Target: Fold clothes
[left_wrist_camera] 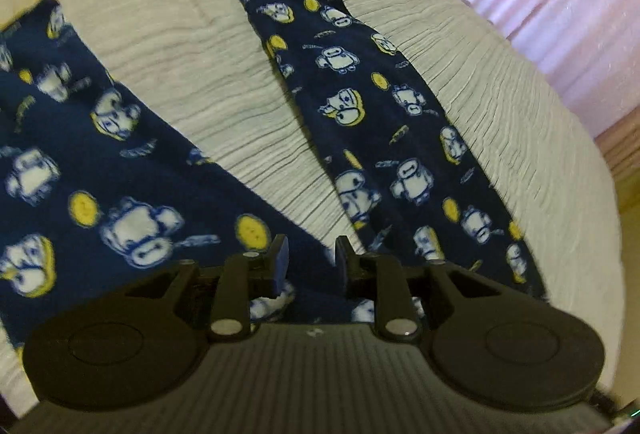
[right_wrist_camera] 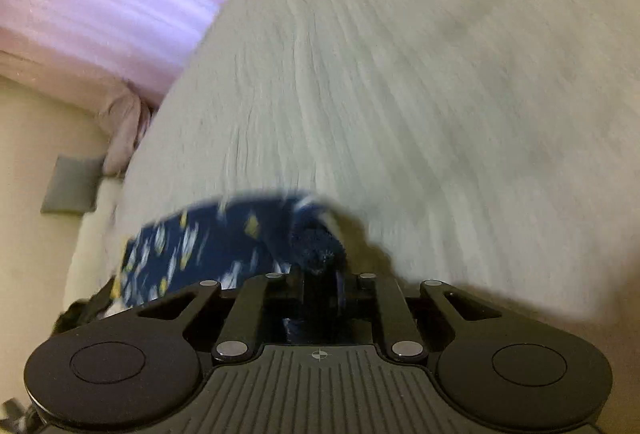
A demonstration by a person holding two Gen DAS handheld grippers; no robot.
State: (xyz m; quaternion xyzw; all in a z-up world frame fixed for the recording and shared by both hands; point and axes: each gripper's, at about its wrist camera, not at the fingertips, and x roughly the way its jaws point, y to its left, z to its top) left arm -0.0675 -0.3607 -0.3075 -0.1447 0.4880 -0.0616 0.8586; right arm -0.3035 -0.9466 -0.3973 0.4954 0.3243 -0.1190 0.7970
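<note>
Below my open left gripper [left_wrist_camera: 308, 262], pants [left_wrist_camera: 380, 137] ran lengthwise toward upper frame; my right gripper [right_wrist_camera: 320, 266] pinched their fabric.

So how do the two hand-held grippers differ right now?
The left hand-held gripper has its jaws apart and holds nothing, poised over the navy fleece pyjama trousers with white robots and yellow cuffs; the right hand-held gripper is shut on a bunched bit of that fleece. The left view is fairly sharp, while the right is motion-blurred. Both are black and sit above the pale ribbed bedspread.
</note>
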